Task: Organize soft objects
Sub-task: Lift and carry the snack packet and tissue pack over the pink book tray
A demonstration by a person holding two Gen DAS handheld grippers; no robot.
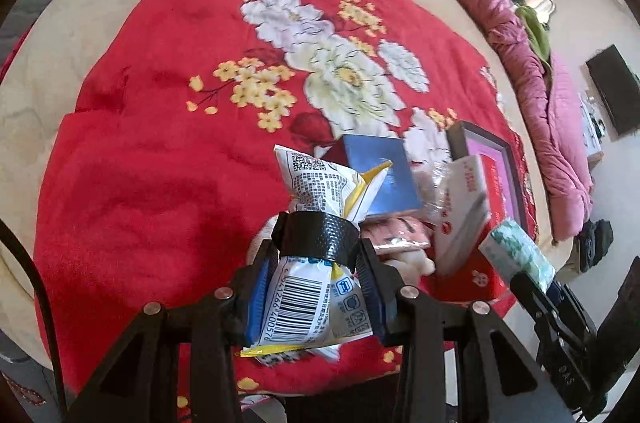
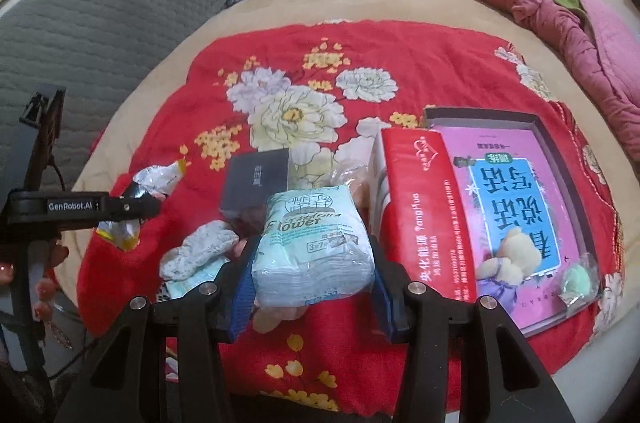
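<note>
While both hand-held tools hang over a bed draped in a red floral blanket (image 2: 168, 127), each has 1 soft packet in its grip. The left gripper (image 1: 316, 263) pinches a white snack pouch (image 1: 316, 179) at its waist, where a band of black tape (image 1: 318, 235) cinches it; the barcode end sags toward the camera. The right gripper (image 2: 314, 255) clamps a pale green tissue pack (image 2: 314, 243) across its 2 long sides, jaws moderately wide, the wrapper bulging slightly between them. Both loads look light and squashy, with slick film that could slide, so a hold across the middle seems safest. Below lie a red tissue box (image 2: 424, 207), a dark small box (image 2: 258, 183), a speckled cloth bundle (image 2: 200, 251) and an open grey tray (image 2: 560, 159) holding a pink book and a teddy bear (image 2: 506, 255).
</note>
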